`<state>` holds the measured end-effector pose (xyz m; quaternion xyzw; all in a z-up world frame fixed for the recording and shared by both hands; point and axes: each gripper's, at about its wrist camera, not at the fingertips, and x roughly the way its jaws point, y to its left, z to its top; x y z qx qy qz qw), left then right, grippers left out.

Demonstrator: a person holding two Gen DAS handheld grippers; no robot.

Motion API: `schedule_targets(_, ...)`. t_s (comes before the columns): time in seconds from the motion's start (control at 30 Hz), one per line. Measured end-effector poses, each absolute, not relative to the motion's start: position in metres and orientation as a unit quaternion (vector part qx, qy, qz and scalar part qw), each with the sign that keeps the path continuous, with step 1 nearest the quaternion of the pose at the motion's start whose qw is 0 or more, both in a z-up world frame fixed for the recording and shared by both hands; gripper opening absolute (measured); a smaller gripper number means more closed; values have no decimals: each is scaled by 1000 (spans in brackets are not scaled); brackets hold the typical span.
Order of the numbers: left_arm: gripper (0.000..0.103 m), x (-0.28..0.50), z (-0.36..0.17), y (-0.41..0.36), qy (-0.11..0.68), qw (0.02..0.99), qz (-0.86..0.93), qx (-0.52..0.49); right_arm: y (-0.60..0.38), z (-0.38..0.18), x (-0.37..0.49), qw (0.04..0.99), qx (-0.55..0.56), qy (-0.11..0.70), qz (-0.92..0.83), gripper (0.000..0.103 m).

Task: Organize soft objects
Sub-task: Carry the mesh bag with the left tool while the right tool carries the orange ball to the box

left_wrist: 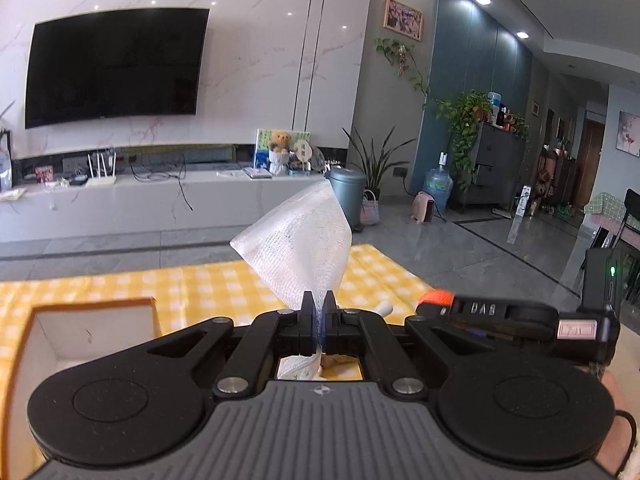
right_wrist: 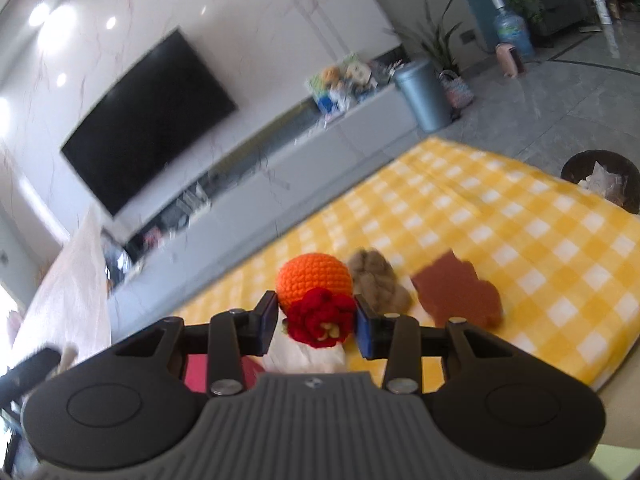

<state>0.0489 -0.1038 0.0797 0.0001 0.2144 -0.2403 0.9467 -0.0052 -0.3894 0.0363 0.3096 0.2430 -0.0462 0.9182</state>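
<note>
In the left wrist view my left gripper (left_wrist: 319,322) is shut on a white mesh cloth (left_wrist: 298,240) that fans upward above the jaws; its tail hangs below them. An open white box with an orange rim (left_wrist: 92,324) sits at the left on the yellow checked cloth (left_wrist: 200,284). In the right wrist view my right gripper (right_wrist: 316,322) is open around a red crocheted flower (right_wrist: 320,320) with white fabric under it. An orange crocheted ball (right_wrist: 314,278), a tan fuzzy lump (right_wrist: 378,280) and a brown leaf-shaped piece (right_wrist: 460,294) lie just beyond on the yellow checked cloth (right_wrist: 500,220).
The right gripper's body (left_wrist: 520,316) reaches in at the right of the left wrist view. A dark basket (right_wrist: 604,180) stands past the cloth's far right edge. A TV console (left_wrist: 160,196), a grey bin (left_wrist: 348,196) and plants line the wall.
</note>
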Motion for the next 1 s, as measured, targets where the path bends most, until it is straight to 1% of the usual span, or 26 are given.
schedule_targets(0.23, 2, 54, 100, -76, 200, 960, -191, 33, -367, 79, 17, 930, 299, 212, -32, 39)
schedule_targets(0.33, 2, 58, 103, -55, 196, 967, -157, 38, -345, 100, 27, 941, 263, 211, -18, 39)
schedule_targets(0.6, 2, 79, 95, 23, 206, 976, -61, -24, -274, 142, 60, 958, 184, 217, 42, 39)
schedule_targets(0.7, 2, 93, 85, 48, 211, 976, -41, -43, -238, 143, 77, 958, 153, 232, 73, 39)
schedule_targets(0.8, 2, 110, 69, 65, 235, 970, -45, -48, -200, 135, 96, 952, 129, 255, 112, 39)
schedule_targets(1.0, 2, 145, 21, 73, 304, 951, -45, -23, -137, 88, 143, 929, 90, 319, 163, 39)
